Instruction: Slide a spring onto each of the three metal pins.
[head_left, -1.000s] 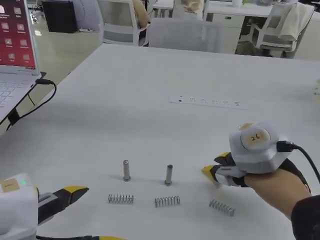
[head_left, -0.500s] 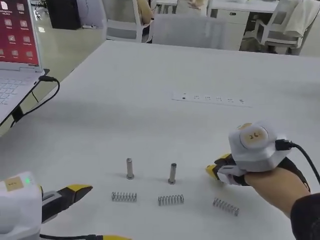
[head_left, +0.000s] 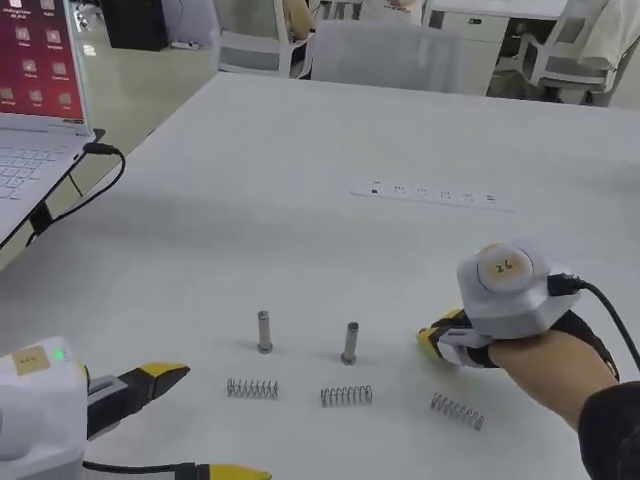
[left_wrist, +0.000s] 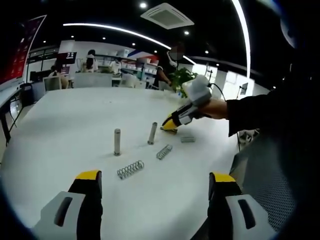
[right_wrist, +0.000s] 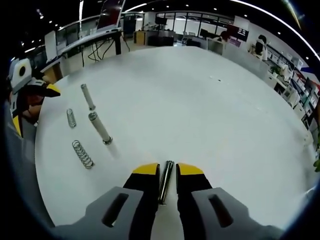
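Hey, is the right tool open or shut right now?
The right tool is shut on a metal pin: its yellow-tipped jaws press the shaft from both sides.

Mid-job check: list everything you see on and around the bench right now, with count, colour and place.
upright pins: two, silver metal, standing side by side mid-table
held pin: one, silver, between the right tool's jaws
springs: three, silver, lying flat in a row on the near side of the pins
socket strip: one, white, flat on the far part of the table
table: one, white
laptop: one, red screen, far left
cable: one, black, plugged into the laptop
left tool: one, yellow-tipped, open and empty, near left
right tool: one, yellow-tipped, shut on the held pin, right of the upright pins
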